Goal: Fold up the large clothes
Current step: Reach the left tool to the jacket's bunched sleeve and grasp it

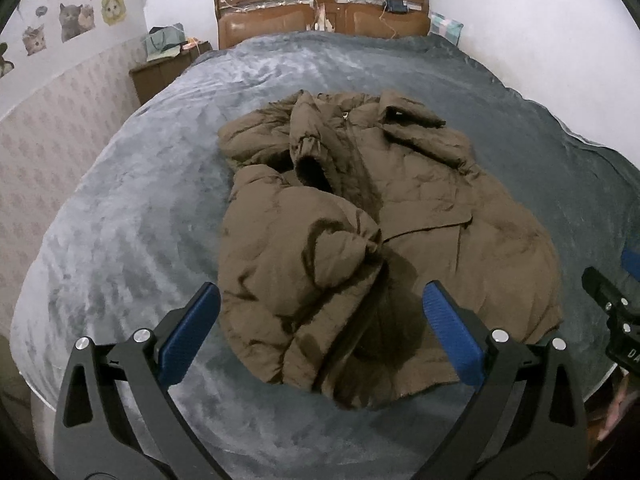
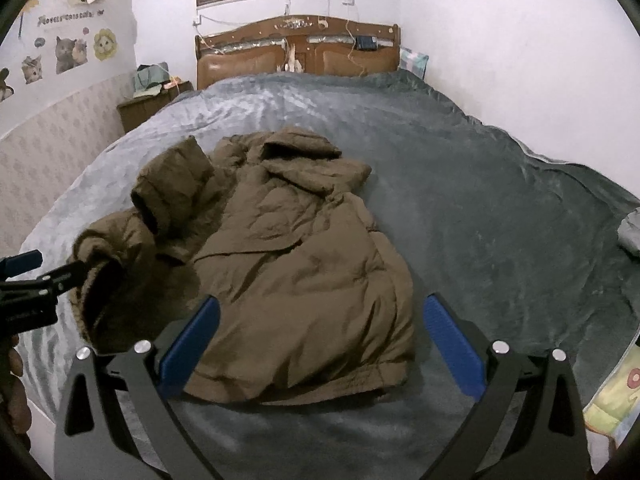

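Observation:
A brown padded coat (image 1: 432,216) lies crumpled on the grey bed cover (image 1: 120,240), hood toward the headboard. Its left half and a sleeve with a dark cuff (image 1: 308,168) are bunched over the middle. My left gripper (image 1: 320,320) is open and empty, just above the coat's near hem. In the right wrist view the coat (image 2: 288,264) lies flatter on its right side, and my right gripper (image 2: 320,332) is open and empty above the hem. The left gripper also shows at that view's left edge (image 2: 28,280), the right gripper at the left view's right edge (image 1: 616,304).
A wooden headboard (image 1: 320,12) stands at the far end of the bed. A small brown cabinet (image 1: 160,68) with bags on it stands far left by the wall. A patterned cloth (image 2: 616,396) lies off the bed's near right corner.

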